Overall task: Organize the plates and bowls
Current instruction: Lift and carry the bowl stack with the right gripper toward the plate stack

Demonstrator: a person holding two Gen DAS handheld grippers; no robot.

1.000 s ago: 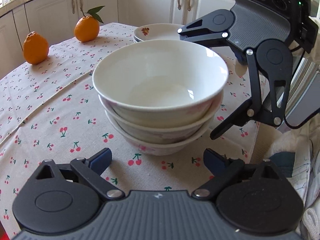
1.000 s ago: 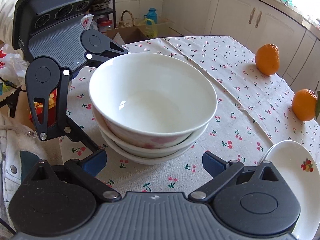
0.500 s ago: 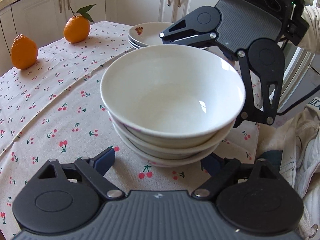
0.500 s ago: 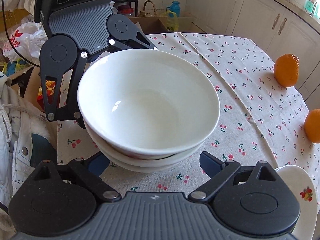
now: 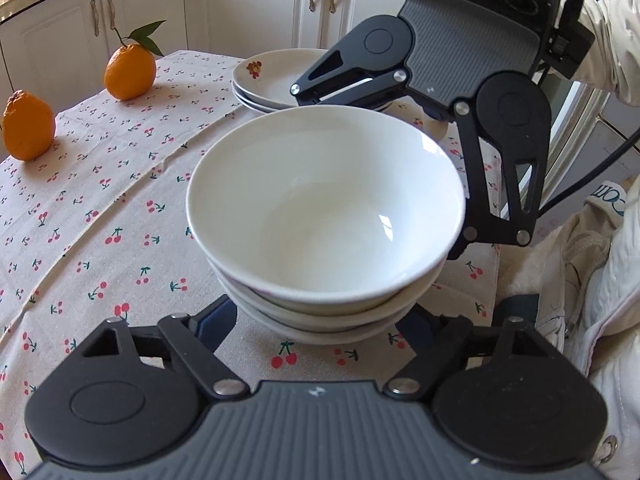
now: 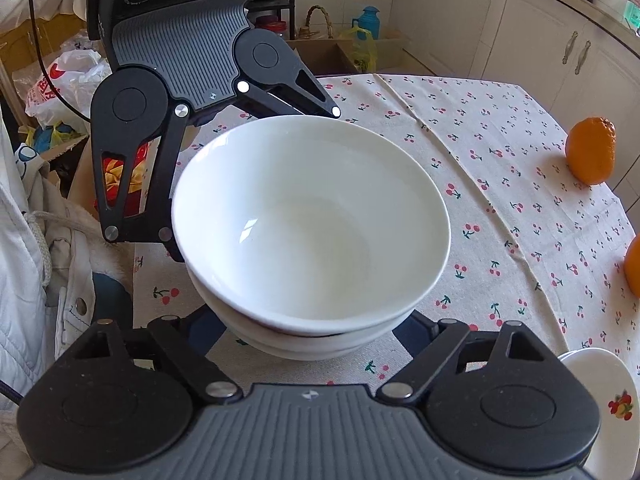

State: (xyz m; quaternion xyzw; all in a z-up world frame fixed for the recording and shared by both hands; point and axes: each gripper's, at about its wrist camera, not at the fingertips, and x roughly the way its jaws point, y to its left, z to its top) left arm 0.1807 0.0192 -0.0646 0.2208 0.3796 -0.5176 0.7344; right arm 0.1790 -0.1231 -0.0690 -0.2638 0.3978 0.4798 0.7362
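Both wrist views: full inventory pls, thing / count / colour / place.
bowls: 3, white, nested stack between both grippers
plates: stack, white with fruit motif, behind bowls
oranges: 2, orange, far side of table
tablecloth: 1, beige, cherry print, covers table
cabinets: white, behind table
left gripper: 1, black, jaws open around stack base
right gripper: 1, black, jaws open around stack base, opposite side

Three nested white bowls [image 5: 326, 216] upright on cloth; stacked plates [image 5: 276, 76] beyond.
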